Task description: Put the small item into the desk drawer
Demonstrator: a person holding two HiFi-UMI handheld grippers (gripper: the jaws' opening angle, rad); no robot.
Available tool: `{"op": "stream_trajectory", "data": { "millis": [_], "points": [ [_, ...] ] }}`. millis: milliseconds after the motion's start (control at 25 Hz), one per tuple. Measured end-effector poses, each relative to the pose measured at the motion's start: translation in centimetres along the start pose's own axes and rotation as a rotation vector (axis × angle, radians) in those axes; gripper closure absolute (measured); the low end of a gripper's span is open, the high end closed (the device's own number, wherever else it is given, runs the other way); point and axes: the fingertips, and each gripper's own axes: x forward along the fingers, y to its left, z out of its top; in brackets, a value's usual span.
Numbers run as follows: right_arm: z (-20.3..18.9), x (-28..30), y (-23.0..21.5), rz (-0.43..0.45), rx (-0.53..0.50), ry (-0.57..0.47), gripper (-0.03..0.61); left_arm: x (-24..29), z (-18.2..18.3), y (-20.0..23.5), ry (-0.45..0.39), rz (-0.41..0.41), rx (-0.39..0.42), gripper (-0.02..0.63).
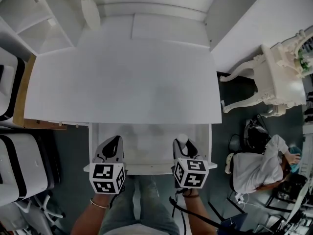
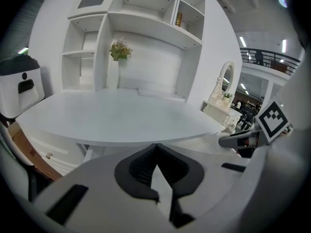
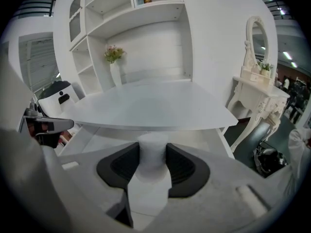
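Drawer (image 1: 149, 146) stands pulled out from under the desk (image 1: 122, 82), and its white floor is bare as far as we can see, so the way in is open. We hold both grippers over its front end, pointing toward the desk (a sensible spot, since anything let go here should land inside).

Our left gripper (image 2: 156, 158) has its jaws pressed together on nothing. We judge it idle, sitting off to the left so it does not crowd the other.

Our right gripper (image 1: 184, 146) pinches the small item (image 3: 152, 171), a white, roundish stub standing upright between the ribbed pads with its top poking above them. Gripping it around the middle should stop it from tipping. The item hangs above the drawer's near end and is not yet resting inside. What remains, as we read it, is to lower it a little and then spread the jaws.
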Motion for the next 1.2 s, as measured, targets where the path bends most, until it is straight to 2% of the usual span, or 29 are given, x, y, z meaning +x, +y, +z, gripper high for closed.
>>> {"op": "stream_trajectory", "data": {
  "millis": [600, 1200],
  "points": [
    [-3.5, 8.6, -0.9, 0.002, -0.095, 0.191, 0.41, -0.6, -1.0, 5.0, -0.011, 0.106, -0.083, 0.609],
    [-4.9, 11.2, -1.1, 0.001, -0.106, 0.261, 0.41, -0.4, -1.0, 6.3, -0.016, 0.136, -0.101, 0.609]
  ]
}}
